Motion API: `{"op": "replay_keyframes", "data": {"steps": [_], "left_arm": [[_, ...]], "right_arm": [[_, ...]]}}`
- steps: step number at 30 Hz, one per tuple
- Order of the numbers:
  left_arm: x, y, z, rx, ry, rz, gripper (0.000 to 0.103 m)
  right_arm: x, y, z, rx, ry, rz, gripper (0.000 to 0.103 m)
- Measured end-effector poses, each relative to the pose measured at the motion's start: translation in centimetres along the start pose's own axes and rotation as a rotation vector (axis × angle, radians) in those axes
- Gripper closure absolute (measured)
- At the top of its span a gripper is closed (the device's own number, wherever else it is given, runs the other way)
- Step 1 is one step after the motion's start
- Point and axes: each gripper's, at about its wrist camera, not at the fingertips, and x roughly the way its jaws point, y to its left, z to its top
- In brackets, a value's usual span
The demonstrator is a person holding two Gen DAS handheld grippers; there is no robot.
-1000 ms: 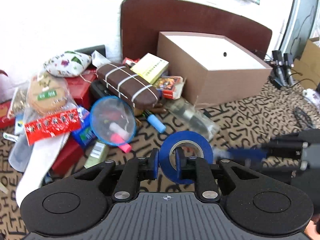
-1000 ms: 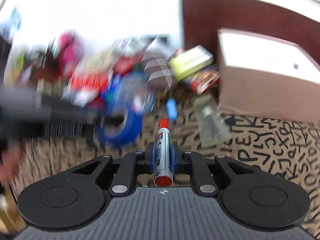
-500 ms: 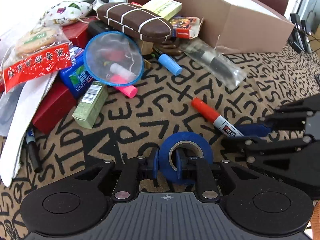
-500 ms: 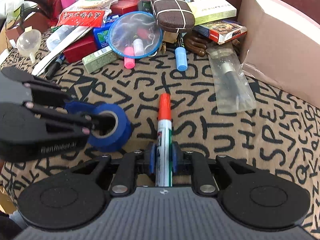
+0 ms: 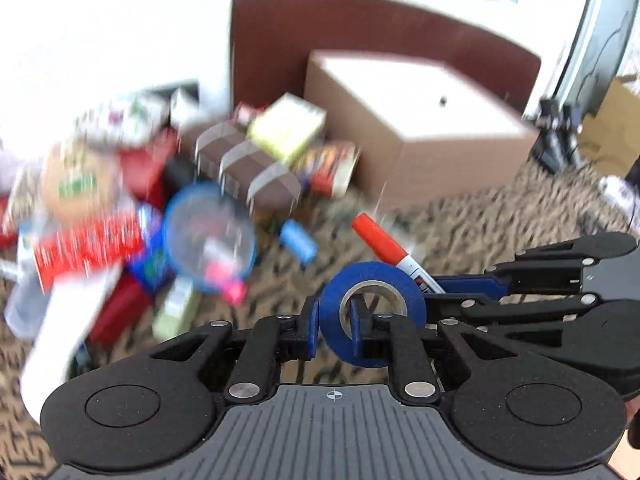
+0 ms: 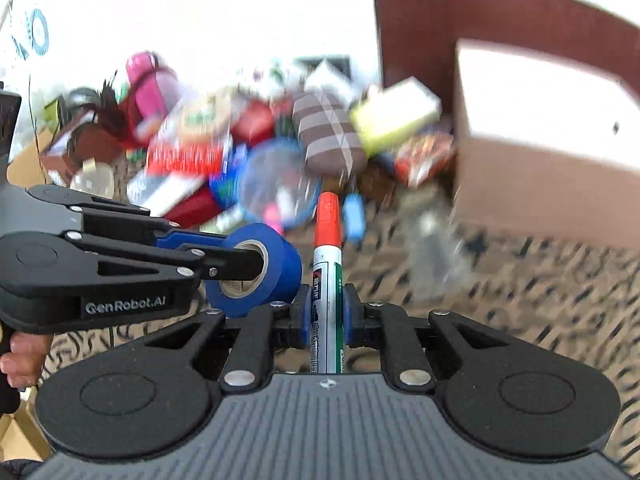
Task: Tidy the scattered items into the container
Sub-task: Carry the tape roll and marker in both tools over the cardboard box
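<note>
My left gripper is shut on a blue tape roll, one finger through its core, held above the patterned cloth. It also shows in the right wrist view. My right gripper is shut on a red-capped marker, which points forward; the marker also shows in the left wrist view, just right of the tape. The open cardboard box, white inside, stands ahead at the back right. Both views are motion-blurred.
A pile of items lies at the left: a brown striped case, a yellow-green box, a round blue-rimmed pouch, a red packet, a light-blue cap. A brown chair back stands behind the box.
Both grippers have lifted and tilted up from the cloth with their objects. The box is now in fuller view ahead. The scene is blurred by the motion.
</note>
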Motion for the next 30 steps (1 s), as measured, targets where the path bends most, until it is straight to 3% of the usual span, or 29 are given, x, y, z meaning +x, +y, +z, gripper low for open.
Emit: {"op": "replay_keyframes", "data": {"steps": [6, 11, 20, 23, 30], "left_arm": [[-4.3, -3.2, 6.6, 0.066, -0.118, 0.0, 0.091], [-7.8, -5.8, 12.6, 0.084, -0.184, -0.048, 0.092], [-13.6, -12.4, 24.2, 0.212, -0.347, 0.04, 0.092], [-11.2, -12.7, 25.2, 0.206, -0.334, 0.042, 0.092], [4.0, -10.1, 23.6, 0.151, -0.099, 0.019, 0.092]], "right_arm": [[-5.8, -1.5, 5.6, -0.011, -0.104, -0.022, 0.086], [-11.4, -3.0, 11.1, -0.035, -0.187, -0.081, 0.086], [-19.5, -5.1, 20.3, -0.067, -0.332, -0.254, 0.085], [-18.3, -7.2, 20.9, -0.027, -0.329, -0.251, 0.085], [-5.6, -13.9, 18.2, 0.091, -0.14, -0.217, 0.085]]}}
